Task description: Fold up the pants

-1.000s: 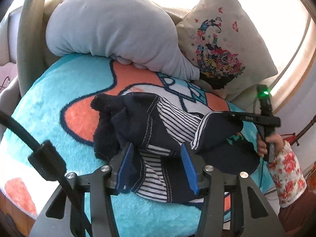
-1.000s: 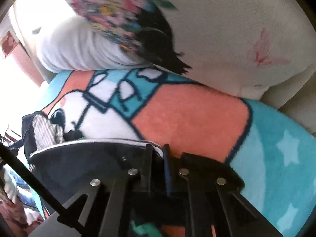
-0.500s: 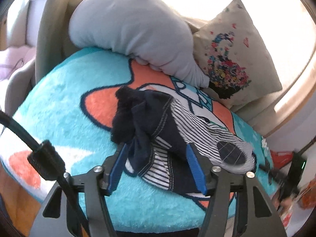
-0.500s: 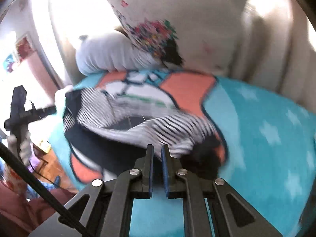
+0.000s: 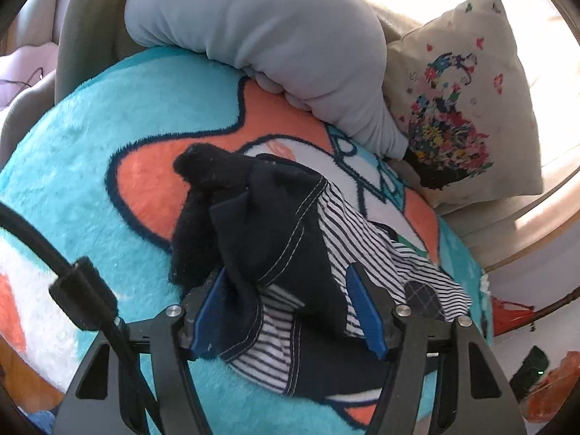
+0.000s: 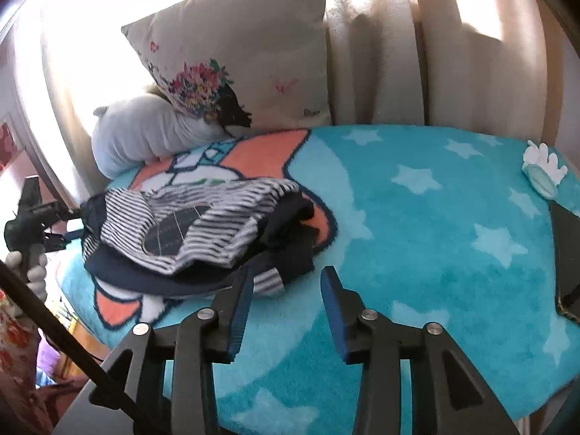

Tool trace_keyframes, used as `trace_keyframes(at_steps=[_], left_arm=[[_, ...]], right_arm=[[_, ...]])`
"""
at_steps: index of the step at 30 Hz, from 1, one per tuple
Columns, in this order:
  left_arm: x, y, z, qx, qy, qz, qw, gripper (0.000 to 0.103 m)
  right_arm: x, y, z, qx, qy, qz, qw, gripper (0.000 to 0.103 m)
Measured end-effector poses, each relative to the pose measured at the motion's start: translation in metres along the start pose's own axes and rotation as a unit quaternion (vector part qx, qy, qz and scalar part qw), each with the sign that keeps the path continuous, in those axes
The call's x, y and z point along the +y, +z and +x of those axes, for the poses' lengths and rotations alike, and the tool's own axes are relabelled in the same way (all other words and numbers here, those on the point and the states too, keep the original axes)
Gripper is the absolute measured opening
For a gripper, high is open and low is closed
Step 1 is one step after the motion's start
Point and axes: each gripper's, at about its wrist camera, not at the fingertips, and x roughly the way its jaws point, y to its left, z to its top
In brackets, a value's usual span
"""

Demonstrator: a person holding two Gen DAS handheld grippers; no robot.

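Observation:
The pants (image 5: 282, 246) are dark navy with a black-and-white striped lining, lying in a crumpled heap on a turquoise and orange plush blanket (image 5: 90, 152). My left gripper (image 5: 286, 308) is open, its blue-padded fingers on either side of the heap's near edge. In the right wrist view the pants (image 6: 195, 232) lie left of centre. My right gripper (image 6: 286, 282) is open and empty, just off the heap's right end above the blanket (image 6: 435, 253). The left gripper (image 6: 32, 210) shows at the far left edge there.
A grey plush pillow (image 5: 275, 36) and a cream floral cushion (image 5: 460, 108) lean at the back of the blanket. Both show in the right wrist view, the pillow (image 6: 145, 134) left of the cushion (image 6: 246, 54). A small white-and-blue toy (image 6: 543, 170) lies at the right edge.
My right gripper let go of the pants, opened and pulled back to the right. The pants dropped into a heap. My left gripper stayed open at the heap's near edge.

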Motion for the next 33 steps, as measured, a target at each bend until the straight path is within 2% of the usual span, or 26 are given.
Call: trace_keyframes(at_steps=[2,5,7,10,13,17,19,25,28,33], left_arm=[[-0.003,0.001,-0.002,-0.008,0.016,0.007,0.9998,0.065],[0.007,0.005,-0.003,-0.010,0.044,-0.007,0.9989,0.065],[0.015,0.006,-0.006,-0.009,0.050,-0.015,0.9986,0.065],[0.022,0.003,-0.022,-0.019,0.030,-0.035,0.9987,0.065],[0.016,-0.001,-0.043,-0.035,0.009,-0.033,0.9988,0.065],[0.003,-0.007,-0.058,-0.040,-0.056,-0.033,0.9971,0.065],[-0.004,-0.007,-0.050,-0.030,-0.076,-0.032,0.9961,0.065],[-0.019,-0.010,-0.003,0.034,-0.093,-0.034,0.9944,0.065],[-0.023,-0.008,0.012,0.056,-0.060,-0.031,0.9961,0.064],[-0.017,-0.012,0.017,0.075,-0.054,-0.040,0.9949,0.064]], right_arm=[[0.002,0.003,-0.004,-0.012,0.003,0.006,1.000,0.045],[0.001,0.011,0.001,-0.027,0.034,0.029,0.999,0.052],[0.001,0.014,0.006,-0.027,0.048,0.038,0.998,0.053],[0.001,0.015,0.010,-0.028,0.051,0.046,0.997,0.053],[-0.001,0.014,0.010,-0.031,0.065,0.057,0.996,0.053],[0.001,0.008,0.009,-0.031,0.088,0.074,0.993,0.054],[0.005,0.004,0.008,-0.031,0.097,0.075,0.992,0.055],[0.011,-0.005,0.013,-0.018,0.097,0.081,0.992,0.058],[0.008,-0.005,0.015,-0.016,0.095,0.095,0.991,0.058],[0.008,-0.002,0.019,-0.013,0.091,0.102,0.991,0.059]])
